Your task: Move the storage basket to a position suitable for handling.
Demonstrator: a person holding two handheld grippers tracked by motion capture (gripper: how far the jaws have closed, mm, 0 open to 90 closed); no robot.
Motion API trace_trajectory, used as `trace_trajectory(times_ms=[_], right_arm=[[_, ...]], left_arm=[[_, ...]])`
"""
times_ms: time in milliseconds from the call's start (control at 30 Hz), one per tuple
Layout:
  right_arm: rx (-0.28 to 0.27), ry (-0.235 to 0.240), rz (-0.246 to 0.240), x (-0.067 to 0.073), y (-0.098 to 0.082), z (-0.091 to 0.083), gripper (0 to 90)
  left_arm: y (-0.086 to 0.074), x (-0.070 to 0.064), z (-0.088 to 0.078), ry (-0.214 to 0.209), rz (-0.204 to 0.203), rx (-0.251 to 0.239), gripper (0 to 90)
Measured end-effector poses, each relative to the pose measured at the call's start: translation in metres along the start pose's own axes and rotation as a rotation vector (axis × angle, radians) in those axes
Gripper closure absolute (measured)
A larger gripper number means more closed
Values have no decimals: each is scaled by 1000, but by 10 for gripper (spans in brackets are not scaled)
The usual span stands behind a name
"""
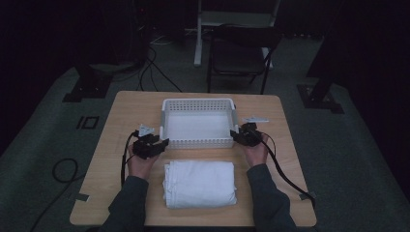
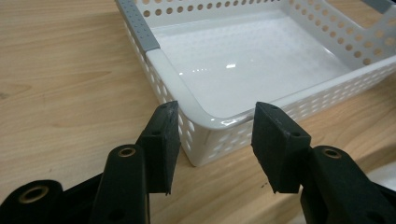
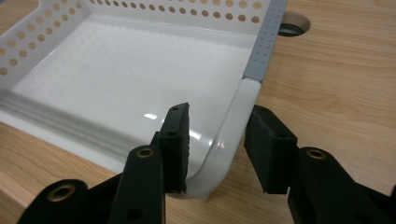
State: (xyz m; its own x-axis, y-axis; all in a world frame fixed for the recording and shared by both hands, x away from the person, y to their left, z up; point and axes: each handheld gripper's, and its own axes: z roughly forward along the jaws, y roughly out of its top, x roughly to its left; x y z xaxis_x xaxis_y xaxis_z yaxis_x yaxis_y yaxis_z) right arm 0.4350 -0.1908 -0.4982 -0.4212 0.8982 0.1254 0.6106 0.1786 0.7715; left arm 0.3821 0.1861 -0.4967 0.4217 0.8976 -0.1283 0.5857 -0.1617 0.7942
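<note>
Step in hand: gripping the basket (image 1: 198, 103) at its near corners. Right tongs (image 3: 215, 137) straddle the rim at five o'clock, spread; left tongs (image 2: 215, 142) spread, short of the seven o'clock corner. Next: close both, lift level.

I see basket (image 1: 198, 123) at table (image 1: 125, 108) centre, toward 12 o'clock edge. Folded towel (image 1: 199, 183) lies at 6 o'clock of basket, just apart from it. I see left gripper (image 1: 155, 145) at basket's 7 o'clock corner, jaws astride that corner. Right gripper (image 1: 237, 134) sits at 5 o'clock corner, rim between jaws. Chair (image 1: 241, 53) stands on floor beyond table, 12 o'clock.
</note>
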Motion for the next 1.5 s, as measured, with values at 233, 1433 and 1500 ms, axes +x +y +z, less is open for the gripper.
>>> trace_trajectory(times_ms=[233,1433,1500], right_arm=[[-2,-8,11,-6,-2,-4,594],[-51,113,-201,43,-64,-71,432],[-35,121,-194,44,-73,-73,429]], left_arm=[[5,-3,8,0,4,5,507],[-38,-35,-56,-43,71,20,351],[-40,-35,-58,-48,74,25,349]])
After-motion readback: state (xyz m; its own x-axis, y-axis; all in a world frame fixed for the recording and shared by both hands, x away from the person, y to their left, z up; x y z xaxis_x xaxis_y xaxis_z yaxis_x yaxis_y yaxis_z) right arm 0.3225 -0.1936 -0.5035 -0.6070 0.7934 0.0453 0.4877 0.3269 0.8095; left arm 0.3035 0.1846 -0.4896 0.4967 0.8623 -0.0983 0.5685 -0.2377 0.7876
